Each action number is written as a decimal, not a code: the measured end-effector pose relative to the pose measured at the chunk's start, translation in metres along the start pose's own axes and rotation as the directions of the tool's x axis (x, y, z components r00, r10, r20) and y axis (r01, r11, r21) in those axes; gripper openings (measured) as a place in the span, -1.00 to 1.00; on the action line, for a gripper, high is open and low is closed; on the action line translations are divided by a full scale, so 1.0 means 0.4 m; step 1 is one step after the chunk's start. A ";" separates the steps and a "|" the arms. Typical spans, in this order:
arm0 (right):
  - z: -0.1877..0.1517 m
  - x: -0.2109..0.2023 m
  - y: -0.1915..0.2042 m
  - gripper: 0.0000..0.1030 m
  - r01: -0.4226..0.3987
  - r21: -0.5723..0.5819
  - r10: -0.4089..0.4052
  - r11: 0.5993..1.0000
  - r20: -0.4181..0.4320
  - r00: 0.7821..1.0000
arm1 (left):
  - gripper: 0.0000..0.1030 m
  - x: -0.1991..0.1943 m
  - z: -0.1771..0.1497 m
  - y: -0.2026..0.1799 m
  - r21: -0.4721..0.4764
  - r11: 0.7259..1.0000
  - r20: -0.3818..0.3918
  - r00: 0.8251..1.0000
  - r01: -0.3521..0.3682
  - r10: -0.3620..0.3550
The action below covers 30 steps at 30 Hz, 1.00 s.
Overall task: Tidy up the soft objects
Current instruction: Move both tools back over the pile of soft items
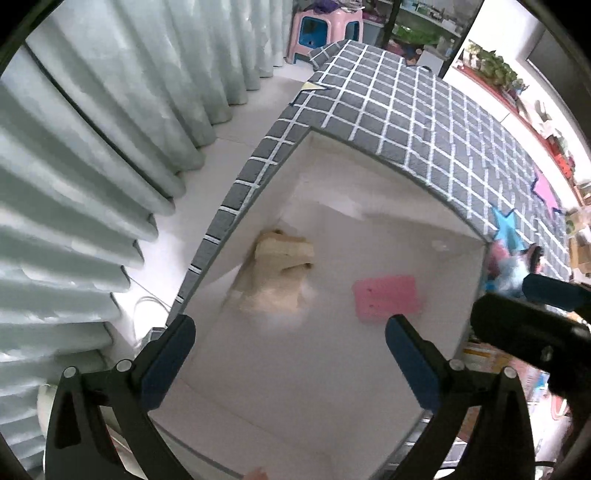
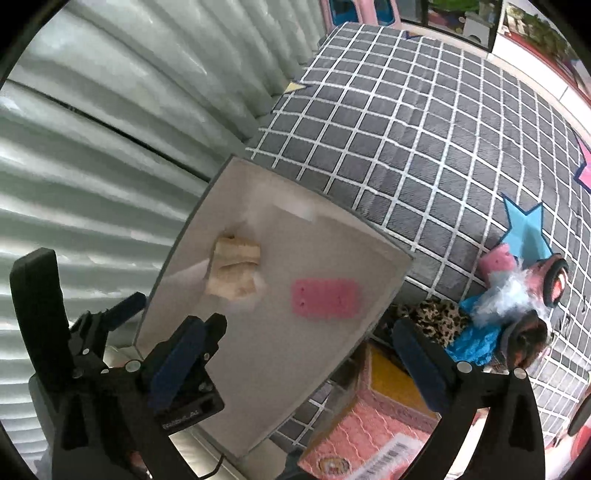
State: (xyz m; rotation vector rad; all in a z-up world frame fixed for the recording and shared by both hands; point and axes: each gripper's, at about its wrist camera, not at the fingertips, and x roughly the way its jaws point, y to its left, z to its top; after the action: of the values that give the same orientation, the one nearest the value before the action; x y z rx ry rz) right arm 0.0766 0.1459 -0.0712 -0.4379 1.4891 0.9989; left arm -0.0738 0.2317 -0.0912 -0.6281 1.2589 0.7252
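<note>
A white box (image 1: 369, 155) (image 2: 384, 291) stands on a bed with a grey checked cover (image 1: 424, 122) (image 2: 424, 147). Inside lie a folded beige cloth (image 1: 277, 273) (image 2: 234, 269) and a flat pink sponge (image 1: 386, 299) (image 2: 325, 297). My left gripper (image 1: 291, 354) hovers open and empty above the box; it also shows in the right wrist view (image 2: 122, 306). My right gripper (image 2: 299, 354) is open and empty over the box's near right edge. A pile of soft things lies on the bed to the right: a pink sponge (image 2: 498, 264), blue fluffy cloth (image 2: 476, 339), leopard-print fabric (image 2: 436, 317).
Pale green curtains (image 1: 92, 166) (image 2: 110, 129) hang left of the bed. A pink and yellow packet (image 2: 369, 424) lies below the box's right edge. Paper stars (image 2: 528, 229) lie on the cover. A pink stool (image 1: 325, 33) stands at the far end.
</note>
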 end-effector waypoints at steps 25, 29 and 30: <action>-0.195 -0.209 -0.469 0.99 -0.019 0.389 -0.023 0.921 0.104 0.994 | 1.00 -0.123 0.011 -0.361 0.232 0.954 -0.022 0.981 0.191 -0.191; -0.254 -0.199 -0.567 0.99 -0.005 0.467 -0.037 0.884 0.080 0.996 | 1.00 -0.116 0.005 -0.448 0.293 0.936 -0.042 0.981 0.195 -0.192; -0.276 -0.194 -0.595 0.99 0.002 0.489 -0.042 0.872 0.071 0.997 | 1.00 -0.112 0.003 -0.476 0.312 0.929 -0.049 0.980 0.198 -0.193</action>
State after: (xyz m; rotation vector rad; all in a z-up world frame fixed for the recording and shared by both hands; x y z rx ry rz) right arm 0.2062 -0.0946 -0.0872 -0.0466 1.5933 0.5771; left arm 0.0684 0.1066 -0.0417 -0.4875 1.2739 0.3421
